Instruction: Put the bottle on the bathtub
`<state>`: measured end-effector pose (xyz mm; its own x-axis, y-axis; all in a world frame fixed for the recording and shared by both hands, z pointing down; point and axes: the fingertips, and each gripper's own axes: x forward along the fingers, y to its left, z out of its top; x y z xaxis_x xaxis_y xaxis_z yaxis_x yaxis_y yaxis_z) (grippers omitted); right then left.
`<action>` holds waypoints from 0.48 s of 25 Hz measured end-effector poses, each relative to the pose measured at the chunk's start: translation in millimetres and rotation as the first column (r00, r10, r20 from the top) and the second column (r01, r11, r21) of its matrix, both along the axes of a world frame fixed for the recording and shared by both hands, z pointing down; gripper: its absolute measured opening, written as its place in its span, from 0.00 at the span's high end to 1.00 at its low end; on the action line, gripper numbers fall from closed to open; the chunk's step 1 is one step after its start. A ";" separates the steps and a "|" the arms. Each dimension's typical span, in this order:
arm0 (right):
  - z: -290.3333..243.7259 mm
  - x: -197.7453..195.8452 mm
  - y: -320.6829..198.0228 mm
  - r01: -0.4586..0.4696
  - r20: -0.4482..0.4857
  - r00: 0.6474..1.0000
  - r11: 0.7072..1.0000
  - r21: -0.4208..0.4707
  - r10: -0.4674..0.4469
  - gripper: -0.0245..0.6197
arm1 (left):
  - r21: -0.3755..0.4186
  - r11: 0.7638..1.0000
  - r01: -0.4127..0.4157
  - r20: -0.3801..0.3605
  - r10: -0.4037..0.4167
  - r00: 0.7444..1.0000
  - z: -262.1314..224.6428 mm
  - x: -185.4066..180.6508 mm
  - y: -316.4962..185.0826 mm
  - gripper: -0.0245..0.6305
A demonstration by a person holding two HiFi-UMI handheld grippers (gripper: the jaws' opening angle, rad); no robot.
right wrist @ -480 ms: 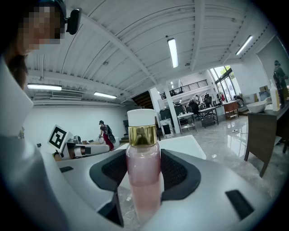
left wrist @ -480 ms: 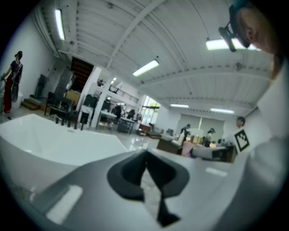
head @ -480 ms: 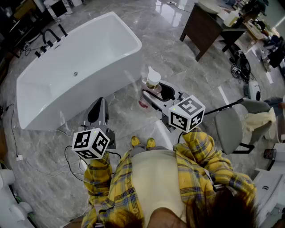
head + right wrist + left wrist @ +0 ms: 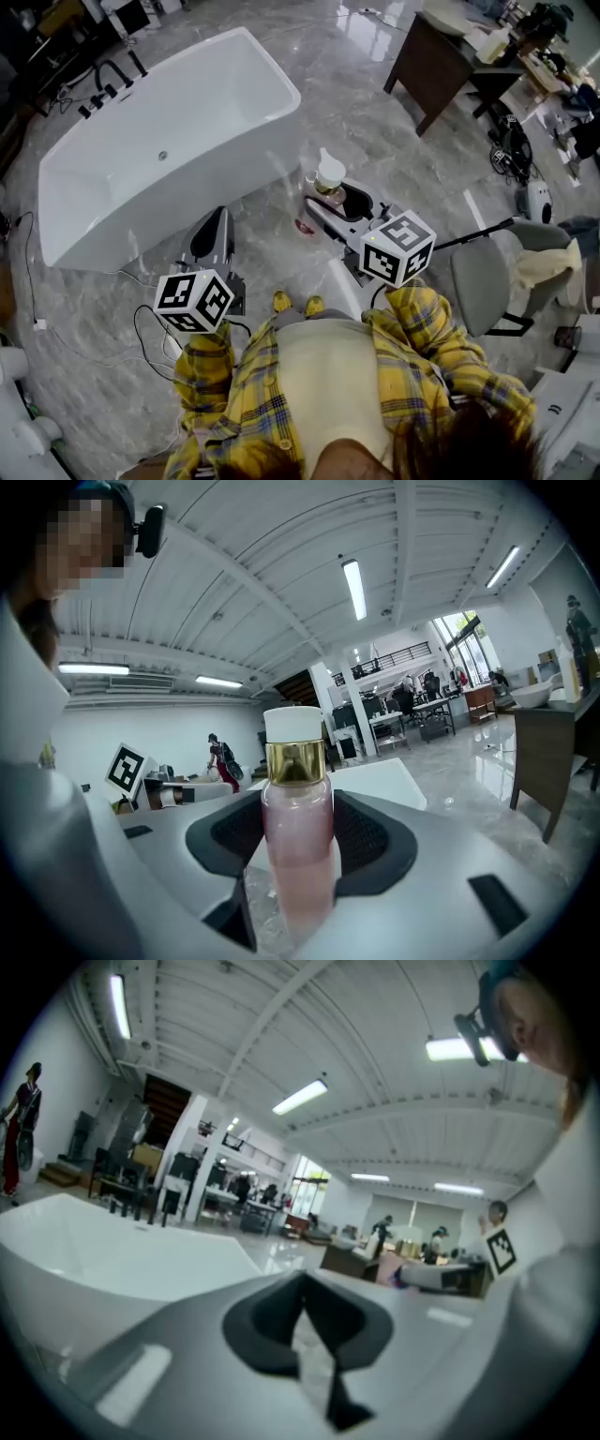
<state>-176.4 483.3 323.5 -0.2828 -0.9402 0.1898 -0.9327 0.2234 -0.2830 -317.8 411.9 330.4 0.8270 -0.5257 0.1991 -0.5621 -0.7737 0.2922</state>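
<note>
A slip or topple onto the floor is to be feared if the bottle (image 4: 298,827) is released on the narrow rim of the bathtub (image 4: 267,61) off-centre. It is pinched upright by the right gripper (image 4: 339,199), pointed almost level, right of the tub. The left gripper (image 4: 302,1283) is held pressed together, empty.

Left gripper (image 4: 302,1312): fingers (image 4: 267,1326) closed together, empty. Right gripper (image 4: 298,855): fingers (image 4: 370,841) clamped on bottle (image 4: 296,789), upright. Both held forward, side by side, tipped slightly down.
</note>
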 end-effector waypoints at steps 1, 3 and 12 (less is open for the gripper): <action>0.7 2.2 1.2 0.002 -0.002 1.000 1.000 -0.001 -0.002 0.62 | -0.001 1.000 -0.004 0.002 0.004 1.000 0.0 3.6 1.1 0.95; 1.9 5.8 3.1 0.006 -0.005 1.000 1.000 -0.002 -0.006 0.62 | 0.003 1.000 -0.009 0.011 0.008 1.000 0.0 9.3 2.7 0.95; 10.5 22.2 -0.9 0.008 -0.008 1.000 1.000 -0.019 -0.008 0.62 | -0.010 1.000 0.008 0.041 -0.008 0.999 10.6 21.4 -9.3 0.95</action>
